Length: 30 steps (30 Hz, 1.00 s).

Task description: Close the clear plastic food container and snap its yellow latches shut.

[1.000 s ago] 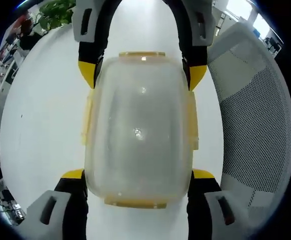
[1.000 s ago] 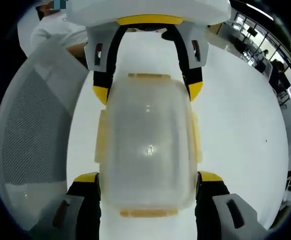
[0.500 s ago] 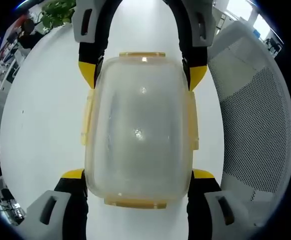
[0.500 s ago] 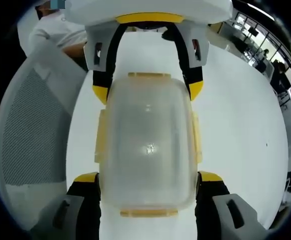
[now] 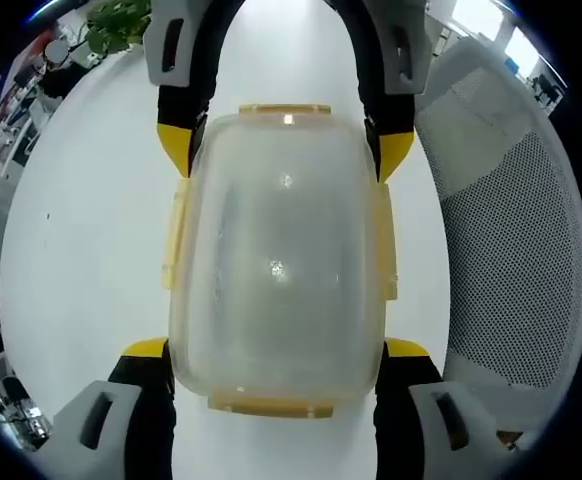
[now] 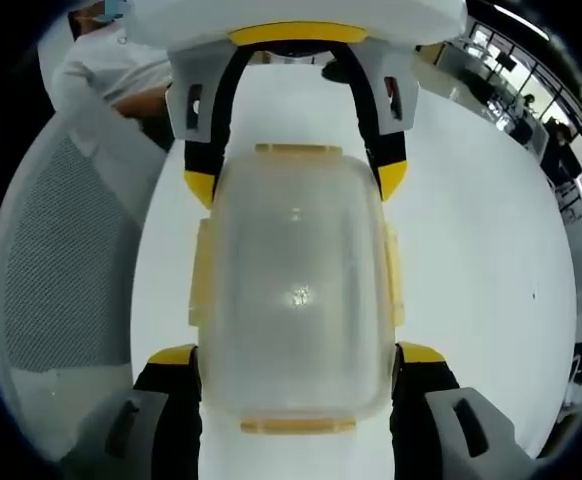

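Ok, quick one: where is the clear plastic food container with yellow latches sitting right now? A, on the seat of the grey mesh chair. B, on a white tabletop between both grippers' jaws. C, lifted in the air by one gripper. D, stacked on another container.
B: the clear plastic food container rests on the white tabletop, with the left gripper and right gripper at opposite ends, their jaws flanking it.

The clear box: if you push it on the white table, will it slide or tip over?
Probably slide: the box looks low and wide, sitting flat on a smooth, shiny table. It looks empty through the cloudy lid, so likely light. The left tool and right tool flank both ends, which should steady it.
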{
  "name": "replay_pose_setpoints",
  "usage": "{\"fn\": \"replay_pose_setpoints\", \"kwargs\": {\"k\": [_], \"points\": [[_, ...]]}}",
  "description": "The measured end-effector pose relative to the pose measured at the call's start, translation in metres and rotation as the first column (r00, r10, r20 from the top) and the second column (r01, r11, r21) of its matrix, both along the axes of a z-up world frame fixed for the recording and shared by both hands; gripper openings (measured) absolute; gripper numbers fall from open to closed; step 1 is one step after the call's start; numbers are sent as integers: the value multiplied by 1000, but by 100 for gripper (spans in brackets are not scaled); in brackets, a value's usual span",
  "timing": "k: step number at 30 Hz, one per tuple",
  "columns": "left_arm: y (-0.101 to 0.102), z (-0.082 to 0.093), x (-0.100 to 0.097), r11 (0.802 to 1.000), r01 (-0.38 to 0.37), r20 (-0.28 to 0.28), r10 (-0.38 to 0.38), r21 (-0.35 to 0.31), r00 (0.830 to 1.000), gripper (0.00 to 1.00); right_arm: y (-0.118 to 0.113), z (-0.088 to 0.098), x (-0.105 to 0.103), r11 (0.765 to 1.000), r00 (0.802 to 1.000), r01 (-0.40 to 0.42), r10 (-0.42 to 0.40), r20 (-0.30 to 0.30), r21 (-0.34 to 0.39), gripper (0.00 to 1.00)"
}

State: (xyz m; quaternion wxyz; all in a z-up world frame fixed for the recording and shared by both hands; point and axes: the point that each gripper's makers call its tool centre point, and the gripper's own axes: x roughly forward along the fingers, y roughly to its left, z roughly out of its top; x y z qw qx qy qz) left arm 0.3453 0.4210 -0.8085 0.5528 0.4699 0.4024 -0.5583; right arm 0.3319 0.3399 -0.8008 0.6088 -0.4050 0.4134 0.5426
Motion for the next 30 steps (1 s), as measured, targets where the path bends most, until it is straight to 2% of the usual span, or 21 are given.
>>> {"fn": "replay_pose_setpoints", "kwargs": {"k": [16, 22, 30], "points": [[0, 0, 0, 1000, -2, 3, 2, -7, 1000, 82, -1, 0, 0, 1000, 1000, 6, -6, 2, -23, 78], [0, 1, -1, 1000, -5, 2, 5, -27, 1000, 82, 0, 0, 1, 1000, 1000, 1, -1, 5, -21, 78], [0, 2, 7, 1000, -9, 3, 9, -26, 1000, 82, 0, 1, 7, 1000, 1000, 3, -3, 4, -22, 78]]}}
